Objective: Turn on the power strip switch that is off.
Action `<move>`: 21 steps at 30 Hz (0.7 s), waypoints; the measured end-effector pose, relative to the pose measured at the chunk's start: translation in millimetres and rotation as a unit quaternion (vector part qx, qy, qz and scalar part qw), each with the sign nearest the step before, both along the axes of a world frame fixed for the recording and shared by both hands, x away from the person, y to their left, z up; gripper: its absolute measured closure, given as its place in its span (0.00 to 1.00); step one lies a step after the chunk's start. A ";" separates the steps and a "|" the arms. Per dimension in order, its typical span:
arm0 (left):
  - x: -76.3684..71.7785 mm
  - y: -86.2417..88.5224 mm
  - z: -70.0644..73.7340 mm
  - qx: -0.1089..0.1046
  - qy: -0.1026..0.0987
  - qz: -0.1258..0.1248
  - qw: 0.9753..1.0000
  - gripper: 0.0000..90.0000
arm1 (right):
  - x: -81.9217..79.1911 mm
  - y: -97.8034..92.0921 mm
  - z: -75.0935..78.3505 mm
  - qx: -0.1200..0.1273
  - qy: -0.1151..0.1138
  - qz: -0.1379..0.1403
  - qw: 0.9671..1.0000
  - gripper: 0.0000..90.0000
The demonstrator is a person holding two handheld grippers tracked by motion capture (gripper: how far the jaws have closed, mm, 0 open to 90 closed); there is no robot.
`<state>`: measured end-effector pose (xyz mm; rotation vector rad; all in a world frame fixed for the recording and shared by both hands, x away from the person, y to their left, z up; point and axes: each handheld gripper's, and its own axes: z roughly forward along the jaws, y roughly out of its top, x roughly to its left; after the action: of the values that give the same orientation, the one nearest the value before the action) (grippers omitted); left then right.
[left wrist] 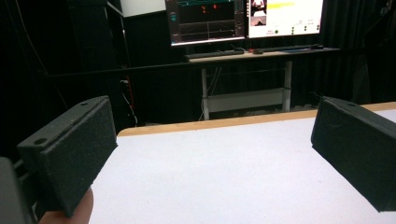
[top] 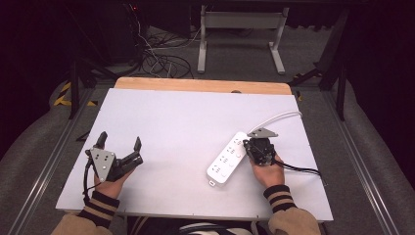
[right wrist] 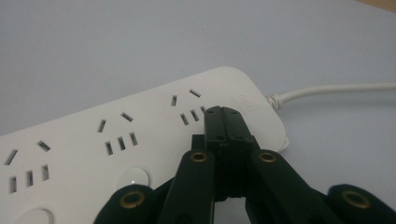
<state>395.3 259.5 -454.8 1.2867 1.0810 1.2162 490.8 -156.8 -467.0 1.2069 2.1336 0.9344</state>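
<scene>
The desk (top: 186,112) is covered by a white sheet, with a strip of bare wood along its far edge. A white strip (top: 228,157) lies on the sheet, toward the desk's right side, set at a slant with its cord end farther from the person. In the right gripper view the strip (right wrist: 93,140) shows three groups of sockets in a row and round buttons beside them. Its white cord (top: 276,117) leaves the far end and curves off toward the desk's right edge; in the right gripper view the cord (right wrist: 336,88) runs away to the right.

The left gripper (top: 120,144) is held over the desk's near left part, well apart from the strip, by the left hand (top: 111,183). Its fingers are released, spread wide, with only the white sheet between them in the left gripper view (left wrist: 210,163).

The right gripper (top: 253,146) is held by the right hand (top: 268,172) just beside the strip's far end, on its right side. In its own view the right gripper's (right wrist: 227,122) fingers are clenched together, nothing between them, their tip over the strip's top face near the last socket group; whether they touch it cannot be told
</scene>
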 end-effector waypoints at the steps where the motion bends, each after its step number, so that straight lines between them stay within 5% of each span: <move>1: -0.1 0.1 0.0 0.001 0.001 -0.001 1.000 0.01 | 0.1 0.1 0.1 0.000 0.000 0.000 1.000 1.00; 21: -0.1 -0.2 0.0 0.003 0.001 0.000 1.000 0.01 | -2.0 3.1 -1.8 -0.010 -0.010 -0.002 1.000 1.00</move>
<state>395.1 259.3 -454.8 1.2929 1.0808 1.2195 488.8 -153.7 -468.8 1.1864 2.1195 0.9176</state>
